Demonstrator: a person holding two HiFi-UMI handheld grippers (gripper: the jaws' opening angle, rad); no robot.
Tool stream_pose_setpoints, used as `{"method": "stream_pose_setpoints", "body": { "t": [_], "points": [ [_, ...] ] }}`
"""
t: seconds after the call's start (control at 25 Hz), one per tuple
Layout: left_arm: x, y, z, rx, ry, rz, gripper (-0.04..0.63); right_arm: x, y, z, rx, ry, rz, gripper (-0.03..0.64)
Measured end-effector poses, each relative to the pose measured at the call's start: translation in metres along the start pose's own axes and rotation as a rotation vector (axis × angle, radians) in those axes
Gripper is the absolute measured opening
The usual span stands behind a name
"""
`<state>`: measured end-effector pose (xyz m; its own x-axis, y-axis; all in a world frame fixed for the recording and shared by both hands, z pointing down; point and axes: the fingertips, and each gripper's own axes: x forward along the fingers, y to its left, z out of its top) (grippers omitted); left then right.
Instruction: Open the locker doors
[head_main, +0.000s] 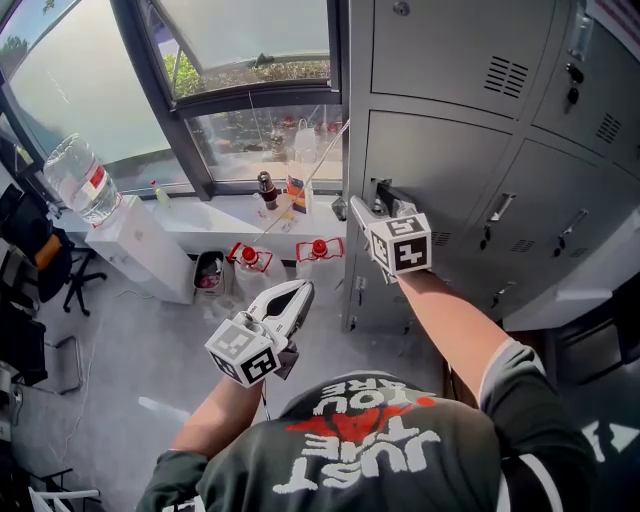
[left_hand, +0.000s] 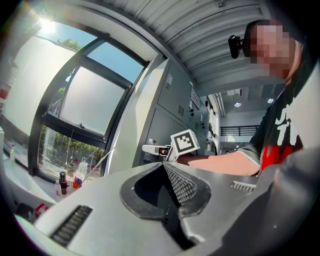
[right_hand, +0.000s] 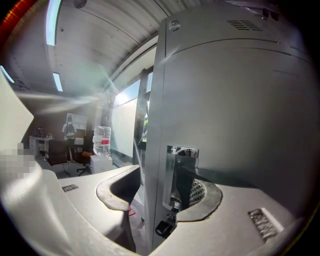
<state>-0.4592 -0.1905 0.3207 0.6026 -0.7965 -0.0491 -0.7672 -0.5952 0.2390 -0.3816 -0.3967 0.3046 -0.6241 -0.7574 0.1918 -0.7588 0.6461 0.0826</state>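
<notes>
One grey sheet-metal locker door (head_main: 440, 165), middle tier, leftmost column of the locker bank (head_main: 560, 150), just beside the window (head_main: 250, 60).

Fittings: chrome handle (right_hand: 182, 151) set near the door's free vertical edge, with a small dark latch piece below it. Vent slots at the far side. The neighbouring doors (head_main: 520, 215) carry handles of the same pattern.

Handling, as judged: thin, stiff panel, light to swing on its hinges. The painted face is smooth and offers no purchase, and the polished handle is likely slippery under the pads. It is not fragile, though the edge is narrow and could slide out of a loose hold. Best hold is on the handle itself, or on the door edge right beside it, pulling outward along the hinge arc. Whether the door is already slightly ajar cannot be told.

Right gripper (right_hand: 160, 190): jaws spread wide, straddling the door edge and handle, with no pad seen pressing on either.

Left gripper (left_hand: 167, 180): jaws pressed together on nothing, held low and well apart from the lockers.
</notes>
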Motion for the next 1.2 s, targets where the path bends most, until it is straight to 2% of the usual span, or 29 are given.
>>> {"method": "stream_pose_setpoints", "body": {
  "t": [0.44, 0.64, 1.04, 1.2],
  "points": [
    [-0.018, 0.011, 0.002, -0.007, 0.000, -0.004, -0.002, 0.003, 0.004, 0.000, 0.029, 0.000, 0.013, 0.219],
    [-0.019, 0.010, 0.002, -0.007, 0.001, -0.026, -0.002, -0.001, 0.005, -0.001, 0.059, -0.003, 0.030, 0.219],
    [-0.021, 0.006, 0.005, -0.013, 0.007, -0.061, -0.002, -0.028, 0.018, -0.005, 0.051, -0.020, 0.050, 0.205],
    [-0.021, 0.001, 0.005, -0.001, 0.012, -0.098, -0.003, -0.046, 0.024, -0.008, 0.037, -0.034, 0.046, 0.193]
  ]
}}
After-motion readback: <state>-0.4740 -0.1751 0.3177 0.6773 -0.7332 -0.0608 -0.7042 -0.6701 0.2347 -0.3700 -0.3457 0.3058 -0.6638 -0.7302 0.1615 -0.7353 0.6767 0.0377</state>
